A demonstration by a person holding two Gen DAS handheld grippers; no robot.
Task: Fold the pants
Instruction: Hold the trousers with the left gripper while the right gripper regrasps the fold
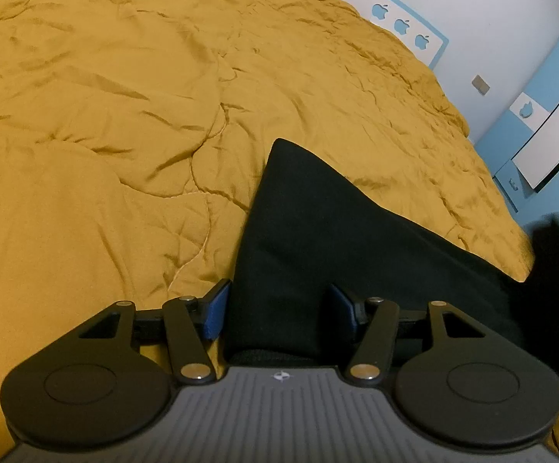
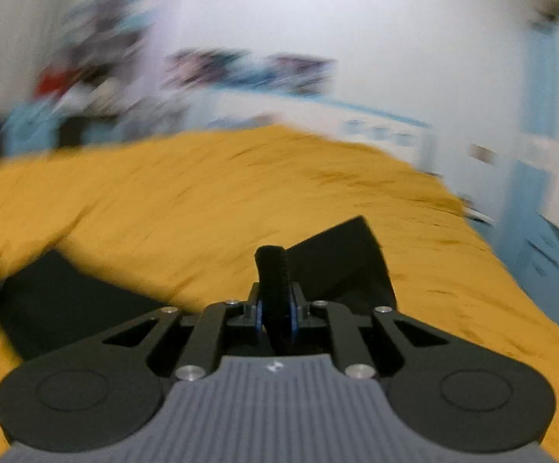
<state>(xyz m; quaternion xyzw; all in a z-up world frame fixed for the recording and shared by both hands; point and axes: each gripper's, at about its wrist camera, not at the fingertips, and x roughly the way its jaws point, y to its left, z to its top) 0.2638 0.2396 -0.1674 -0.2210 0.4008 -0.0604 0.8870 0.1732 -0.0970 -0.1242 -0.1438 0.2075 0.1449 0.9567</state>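
Note:
Black pants lie on a mustard-yellow quilt. In the left wrist view my left gripper is open, its blue-padded fingers spread on either side of the pants' ribbed end. In the blurred right wrist view my right gripper is shut on a ribbed black edge of the pants and holds it lifted above the quilt. More black cloth hangs beyond it and another part lies at lower left.
The quilt covers a wide bed. A white and blue headboard with apple shapes and a blue cabinet stand to the right by a white wall. The right wrist view is motion-blurred.

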